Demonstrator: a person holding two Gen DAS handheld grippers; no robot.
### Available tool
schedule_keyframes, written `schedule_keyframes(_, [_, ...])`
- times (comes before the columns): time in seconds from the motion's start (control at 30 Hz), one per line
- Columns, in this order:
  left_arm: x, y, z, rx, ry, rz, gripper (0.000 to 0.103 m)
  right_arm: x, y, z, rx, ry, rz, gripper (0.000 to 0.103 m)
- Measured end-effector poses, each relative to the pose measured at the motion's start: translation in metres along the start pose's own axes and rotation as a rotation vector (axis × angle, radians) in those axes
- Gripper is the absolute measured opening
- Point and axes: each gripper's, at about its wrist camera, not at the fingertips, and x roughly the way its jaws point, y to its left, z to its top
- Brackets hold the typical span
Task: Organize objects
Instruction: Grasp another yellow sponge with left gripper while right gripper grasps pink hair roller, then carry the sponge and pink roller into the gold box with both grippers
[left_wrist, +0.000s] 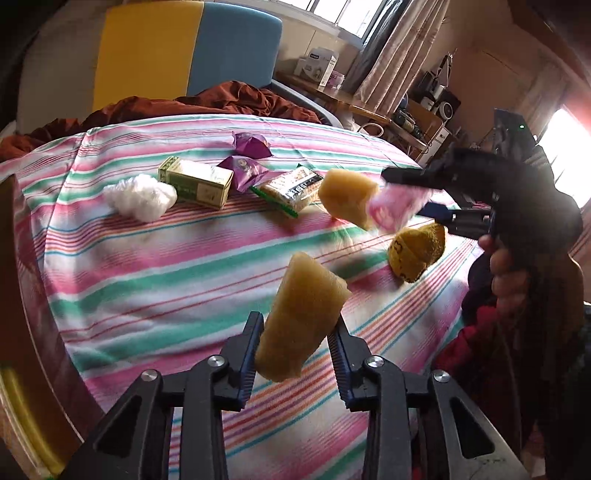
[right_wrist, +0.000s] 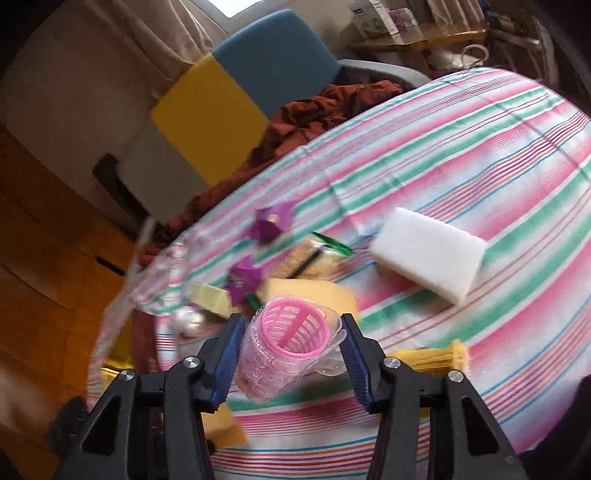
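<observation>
My left gripper (left_wrist: 297, 321) is shut on a yellow-brown sponge (left_wrist: 299, 291), held tilted above the striped bedsheet (left_wrist: 166, 266). A second yellow sponge (left_wrist: 343, 195) lies further back. At the right of the left wrist view a hand holds my right gripper (left_wrist: 402, 195), which is shut on a pink hair roller (left_wrist: 391, 208) lifted off the sheet. In the right wrist view that roller (right_wrist: 286, 343) sits between the blue pads of the right gripper (right_wrist: 291, 319), with the yellow sponge (right_wrist: 314, 295) behind it.
On the sheet lie a white crumpled bag (left_wrist: 140, 195), a green-and-cream box (left_wrist: 195, 181), two purple packets (left_wrist: 251, 144), a snack pack (left_wrist: 291, 188), a yellow plush toy (left_wrist: 417, 251) and a white sponge block (right_wrist: 428, 254). A rust-coloured blanket (left_wrist: 229, 98) is bunched at the far edge.
</observation>
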Motion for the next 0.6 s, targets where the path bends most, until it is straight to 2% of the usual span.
schedule_keyframes(0.03, [-0.001,0.000,-0.003,0.001,0.004,0.005,0.035,-0.003,0.000,0.000,0.023,0.002,0.122,0.052])
schedule_keyframes(0.07, [-0.002,0.001,-0.004,-0.003,0.008,0.007,0.034,-0.006,0.001,0.000,0.019,0.000,0.197,0.052])
schedule_keyframes(0.1, [-0.003,0.001,-0.007,-0.014,0.013,0.008,0.033,-0.008,0.004,-0.001,0.008,-0.014,0.187,0.052])
schedule_keyframes(0.17, [-0.005,0.002,-0.009,-0.022,0.014,0.014,0.033,-0.004,0.009,-0.001,-0.023,-0.028,-0.038,0.052])
schedule_keyframes(0.2, [-0.007,0.002,-0.009,-0.022,0.011,0.019,0.033,-0.002,0.009,0.000,-0.019,-0.023,-0.034,0.052])
schedule_keyframes(0.23, [-0.009,0.002,-0.009,-0.020,0.007,0.022,0.033,-0.003,0.011,-0.001,-0.021,-0.023,0.017,0.052])
schedule_keyframes(0.27, [-0.011,0.001,-0.009,-0.019,0.000,0.024,0.033,-0.004,0.013,-0.002,-0.033,-0.027,0.033,0.052])
schedule_keyframes(0.6, [-0.037,0.005,-0.008,-0.030,-0.050,0.037,0.032,0.006,0.015,-0.009,-0.088,0.032,-0.046,0.052])
